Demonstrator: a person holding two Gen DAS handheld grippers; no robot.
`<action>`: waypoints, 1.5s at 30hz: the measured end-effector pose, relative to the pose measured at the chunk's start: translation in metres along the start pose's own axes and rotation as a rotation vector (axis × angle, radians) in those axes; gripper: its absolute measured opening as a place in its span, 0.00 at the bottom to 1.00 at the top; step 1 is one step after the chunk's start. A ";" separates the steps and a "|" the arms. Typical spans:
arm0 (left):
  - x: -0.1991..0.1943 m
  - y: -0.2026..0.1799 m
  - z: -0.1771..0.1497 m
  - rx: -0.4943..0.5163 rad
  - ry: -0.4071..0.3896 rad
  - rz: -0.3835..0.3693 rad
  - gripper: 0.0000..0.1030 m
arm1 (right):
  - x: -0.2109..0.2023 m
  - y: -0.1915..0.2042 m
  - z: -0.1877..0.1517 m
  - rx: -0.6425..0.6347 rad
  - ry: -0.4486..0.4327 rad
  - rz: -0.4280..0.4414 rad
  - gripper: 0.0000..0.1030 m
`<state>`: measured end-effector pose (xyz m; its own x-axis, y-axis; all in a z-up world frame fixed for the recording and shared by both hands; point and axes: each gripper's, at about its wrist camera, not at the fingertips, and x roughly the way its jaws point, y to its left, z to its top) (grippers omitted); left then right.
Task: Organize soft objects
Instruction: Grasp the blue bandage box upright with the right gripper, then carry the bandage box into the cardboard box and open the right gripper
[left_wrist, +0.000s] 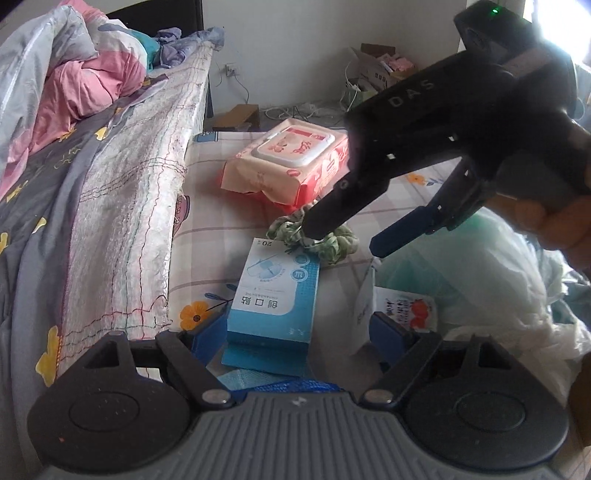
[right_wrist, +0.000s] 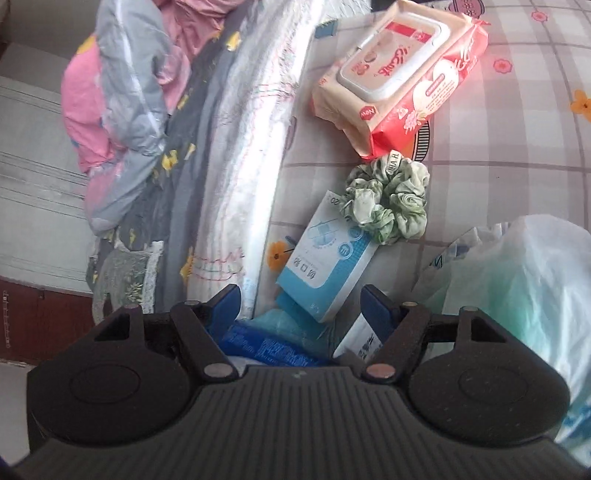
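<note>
right gripper (left_wrist: 347, 240) spread wide, empty, poised over green scrunchie (right_wrist: 386, 199) lying on sheet between wipes pack (right_wrist: 399, 74) and blue box (right_wrist: 325, 258), overlapping box corner. left gripper (left_wrist: 299, 332) released, empty. best pinched by one ruffled edge, clear of box.

The right hand-held gripper (left_wrist: 343, 236) covers part of the green scrunchie (left_wrist: 332, 243), while the white plastic bag (right_wrist: 524, 280) runs past the frame's edge.
</note>
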<state>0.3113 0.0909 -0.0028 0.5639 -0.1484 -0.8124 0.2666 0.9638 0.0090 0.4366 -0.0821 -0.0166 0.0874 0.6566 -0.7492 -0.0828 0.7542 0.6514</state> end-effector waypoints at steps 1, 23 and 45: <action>0.008 0.003 0.002 0.006 0.017 0.001 0.83 | 0.010 -0.002 0.006 0.016 0.006 -0.020 0.70; 0.082 0.021 0.024 -0.066 0.272 -0.016 0.71 | 0.086 -0.032 0.034 0.160 0.101 -0.028 0.61; -0.064 -0.029 0.046 -0.184 0.054 -0.091 0.70 | -0.048 -0.011 -0.016 0.077 -0.092 0.226 0.29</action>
<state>0.3033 0.0625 0.0758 0.4996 -0.2294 -0.8353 0.1646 0.9719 -0.1685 0.4172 -0.1217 0.0103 0.1652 0.8033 -0.5721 -0.0346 0.5845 0.8107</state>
